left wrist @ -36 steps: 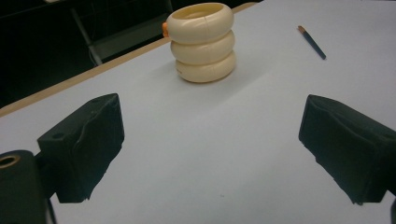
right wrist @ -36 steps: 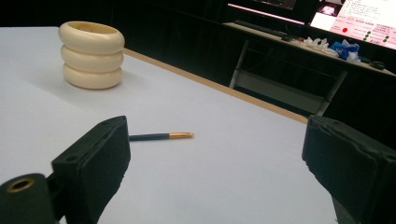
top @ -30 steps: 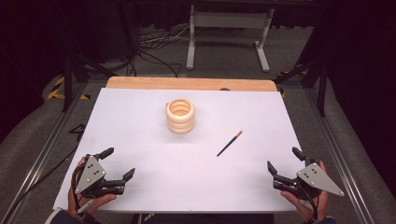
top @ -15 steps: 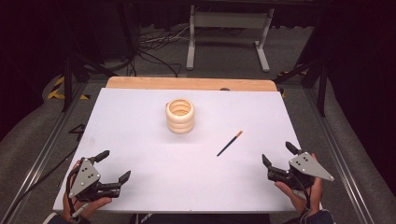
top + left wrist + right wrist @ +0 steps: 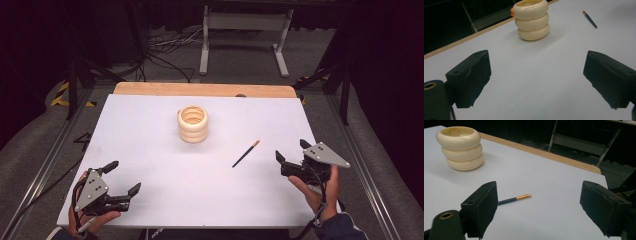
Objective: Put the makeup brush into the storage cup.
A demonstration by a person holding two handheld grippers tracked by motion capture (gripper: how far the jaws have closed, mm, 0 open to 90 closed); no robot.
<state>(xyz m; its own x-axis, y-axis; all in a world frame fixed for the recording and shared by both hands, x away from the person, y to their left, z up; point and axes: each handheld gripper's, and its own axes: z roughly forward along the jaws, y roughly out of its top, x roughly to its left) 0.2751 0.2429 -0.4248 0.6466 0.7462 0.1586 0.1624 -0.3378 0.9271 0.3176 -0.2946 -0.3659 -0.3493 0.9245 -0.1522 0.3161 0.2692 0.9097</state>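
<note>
Ahead of the right tongs (image 5: pixel 289 151), just off their left-hand jaw tip: one pencil-like stick (image 5: pixel 246 153), dark shaft with an orange end, lying flat on the white surface (image 5: pixel 150 130), untouched.

Right tongs: jaws standing wide with nothing between them, though they have just been closing a little. Compared with the earlier high views, this hand has travelled inward from the near right corner toward the stick and lifted slightly. Judged: an approach for pickup is under way, with the grasp not yet made.

Left tongs (image 5: pixel 123 176): released, jaws spread, empty, resting at the near left corner, unmoved from a second ago.

Well beyond both tongs, mid-surface: one cream ribbed holder (image 5: pixel 192 124), three stacked rings, upright, open at the top. Judged: likely destination for the stick, which lies between it and the right tongs.
</note>
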